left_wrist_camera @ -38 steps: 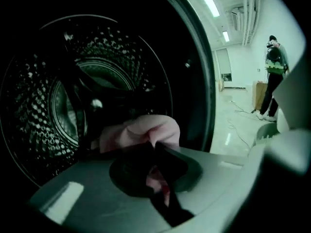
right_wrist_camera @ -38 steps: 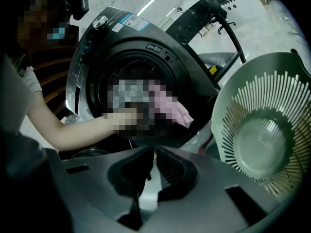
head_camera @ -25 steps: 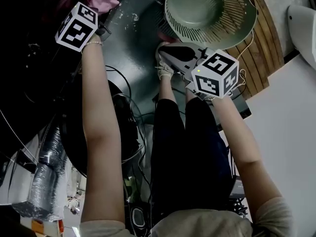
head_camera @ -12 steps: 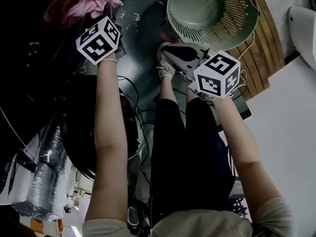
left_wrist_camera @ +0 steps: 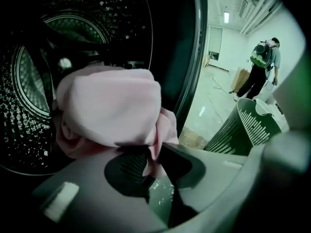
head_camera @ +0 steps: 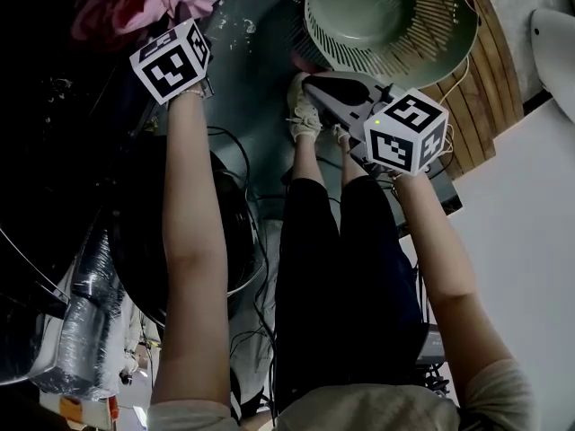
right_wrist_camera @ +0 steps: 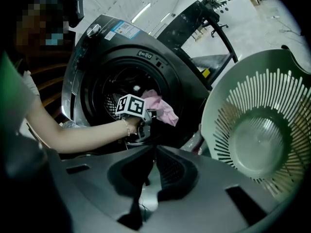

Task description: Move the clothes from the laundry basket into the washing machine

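Loading the washer (right_wrist_camera: 92, 52): the basket (right_wrist_camera: 262, 130), near right, looks empty. What seems the last pink garment (left_wrist_camera: 107, 106) sits at the drum mouth, far left, my left gripper (left_wrist_camera: 153, 161) having just closed onto it. My right gripper (right_wrist_camera: 153, 164) hangs shut, holding nothing.

One washing machine (right_wrist_camera: 97, 47) is counted, and one green laundry basket (head_camera: 386, 16). One pink garment (left_wrist_camera: 107, 106) is made out. Two grippers are counted: the left gripper (left_wrist_camera: 148, 152), whose jaws have just been closing with that garment between them, and the right gripper (right_wrist_camera: 153, 152). One distant person (left_wrist_camera: 262, 67) is seen.
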`<state>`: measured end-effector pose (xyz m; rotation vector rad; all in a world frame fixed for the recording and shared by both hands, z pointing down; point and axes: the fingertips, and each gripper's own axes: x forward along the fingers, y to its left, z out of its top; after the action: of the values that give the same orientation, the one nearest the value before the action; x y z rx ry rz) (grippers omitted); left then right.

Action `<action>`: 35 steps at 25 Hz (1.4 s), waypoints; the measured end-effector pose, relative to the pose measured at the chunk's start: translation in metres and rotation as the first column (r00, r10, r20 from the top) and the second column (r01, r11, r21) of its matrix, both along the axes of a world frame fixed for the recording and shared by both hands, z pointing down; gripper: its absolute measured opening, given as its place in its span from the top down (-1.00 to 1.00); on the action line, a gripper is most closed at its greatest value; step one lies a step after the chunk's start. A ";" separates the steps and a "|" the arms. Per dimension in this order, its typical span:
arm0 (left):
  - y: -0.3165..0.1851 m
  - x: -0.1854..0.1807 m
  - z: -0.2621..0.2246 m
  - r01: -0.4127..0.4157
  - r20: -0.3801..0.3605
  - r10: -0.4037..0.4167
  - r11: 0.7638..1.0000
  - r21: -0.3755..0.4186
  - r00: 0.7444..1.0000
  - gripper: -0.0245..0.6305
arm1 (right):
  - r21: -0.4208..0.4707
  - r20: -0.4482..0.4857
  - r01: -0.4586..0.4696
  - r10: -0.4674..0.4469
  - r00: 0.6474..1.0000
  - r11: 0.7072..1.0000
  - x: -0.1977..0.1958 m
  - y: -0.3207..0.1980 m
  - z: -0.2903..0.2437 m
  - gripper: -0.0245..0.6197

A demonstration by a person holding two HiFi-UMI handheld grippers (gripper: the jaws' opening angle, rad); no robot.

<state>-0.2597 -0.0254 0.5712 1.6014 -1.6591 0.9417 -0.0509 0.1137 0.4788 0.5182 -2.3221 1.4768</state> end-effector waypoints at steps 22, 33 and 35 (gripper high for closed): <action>-0.057 -0.124 -0.047 0.302 0.173 -0.362 0.906 0.296 0.916 0.67 | 0.002 0.005 -0.026 0.026 1.000 1.000 -0.015 -0.013 0.004 0.85; -0.014 -0.069 -0.052 0.244 0.047 -0.266 0.931 0.271 0.963 0.22 | 0.003 -0.001 -0.036 0.036 0.999 0.999 -0.013 -0.019 -0.001 0.85; -0.015 -0.058 -0.038 0.182 0.051 -0.197 0.960 0.213 0.979 0.22 | 0.005 0.003 -0.034 0.034 0.999 0.999 -0.016 -0.020 -0.002 0.85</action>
<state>-0.3176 -0.0400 0.5337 1.5203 -1.9775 0.7567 -0.0668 0.0941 0.4772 0.5600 -2.3305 1.4882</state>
